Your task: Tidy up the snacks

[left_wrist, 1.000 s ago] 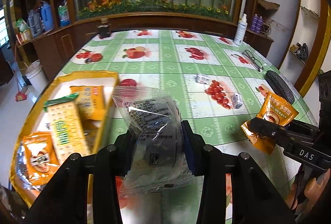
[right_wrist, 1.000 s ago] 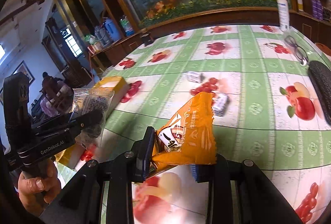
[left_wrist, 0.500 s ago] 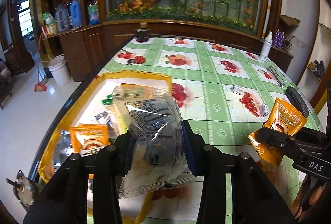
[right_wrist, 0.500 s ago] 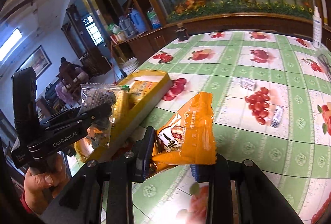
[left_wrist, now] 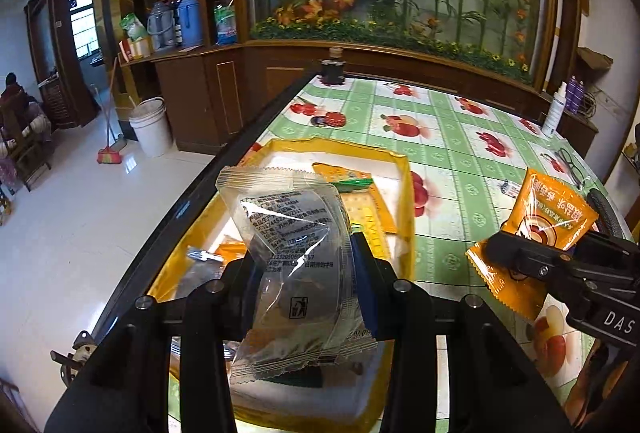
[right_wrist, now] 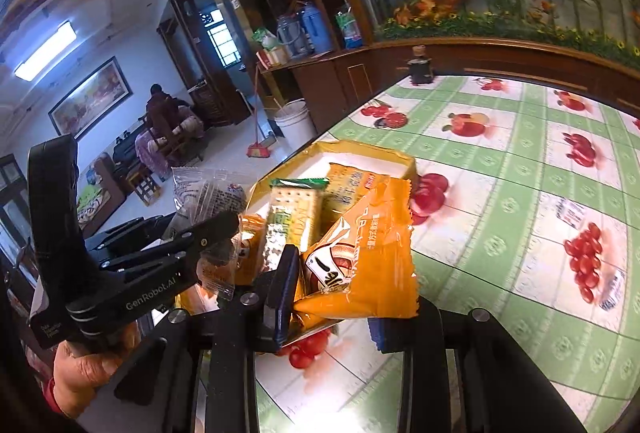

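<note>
My left gripper [left_wrist: 306, 265] is shut on a clear plastic snack packet [left_wrist: 292, 253] with black print, held above the yellow tray [left_wrist: 404, 193]. That gripper [right_wrist: 224, 229] and its clear packet [right_wrist: 208, 193] also show at the left of the right wrist view, a hand below them. My right gripper [right_wrist: 336, 289] is shut on an orange snack packet [right_wrist: 368, 253], just right of the tray [right_wrist: 360, 149] over the tablecloth; the same orange packet [left_wrist: 536, 225] hangs at the right of the left wrist view. The tray holds a green-topped cracker pack [right_wrist: 292, 213] and several orange packets.
Two small wrapped snacks [right_wrist: 570, 211] [right_wrist: 612, 287] lie on the green fruit-print tablecloth [right_wrist: 500, 169] to the right. A dark jar [left_wrist: 332, 71] stands at the far table corner; a white bottle [left_wrist: 554, 115] and glasses [left_wrist: 570, 163] are far right. The table edge drops to the floor on the left.
Both grippers have swung left with their packets. The left one now hangs over the tray; the right one has come up beside the tray's right rim.
</note>
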Tool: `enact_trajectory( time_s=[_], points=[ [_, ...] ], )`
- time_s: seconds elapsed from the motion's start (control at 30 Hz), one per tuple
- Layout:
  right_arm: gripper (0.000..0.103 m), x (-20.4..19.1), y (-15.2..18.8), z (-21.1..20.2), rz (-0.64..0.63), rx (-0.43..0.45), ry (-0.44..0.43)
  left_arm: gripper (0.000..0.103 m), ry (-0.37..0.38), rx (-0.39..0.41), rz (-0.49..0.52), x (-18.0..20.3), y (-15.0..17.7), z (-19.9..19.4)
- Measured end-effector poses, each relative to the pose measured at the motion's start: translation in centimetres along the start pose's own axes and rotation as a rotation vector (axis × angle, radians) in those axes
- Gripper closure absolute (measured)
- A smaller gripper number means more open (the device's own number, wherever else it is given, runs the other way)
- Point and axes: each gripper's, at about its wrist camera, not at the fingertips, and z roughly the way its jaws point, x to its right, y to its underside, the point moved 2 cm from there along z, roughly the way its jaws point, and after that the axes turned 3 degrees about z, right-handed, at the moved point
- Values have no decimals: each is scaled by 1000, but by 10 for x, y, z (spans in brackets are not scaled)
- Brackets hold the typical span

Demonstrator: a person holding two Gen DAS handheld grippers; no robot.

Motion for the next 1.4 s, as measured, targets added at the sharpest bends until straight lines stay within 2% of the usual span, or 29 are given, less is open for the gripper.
enact_trajectory(
  time_s=[0.3, 0.77, 0.97, 1.03, 1.1, 1.23, 1.4],
  points=[
    [72, -14, -22, 30, -18, 2, -28, 64, -33, -22, -35, -24, 5, 11],
    [71, -6, -55, 80, 4, -9, -31, 64, -67, -71, -39, -36, 2, 37],
    [72, -4, -55, 105, 1, -49, -21, 63, -76, -71, -36, -37, -1, 42],
    [69, -2, -53, 108, 11, -51, -26, 62, -87, -76, -38, -38, -2, 44],
    [69, 2, -54, 106, 31, -35, -44, 58, -89, -75, -43, -39, -2, 45],
    [69, 9, -59, 106, 64, -15, -82, 58, -101, -61, -58, -42, -6, 41],
    [69, 13, -63, 111, 140, -4, -178, 57, -113, -30, -67, -45, -14, 32]
  ],
)
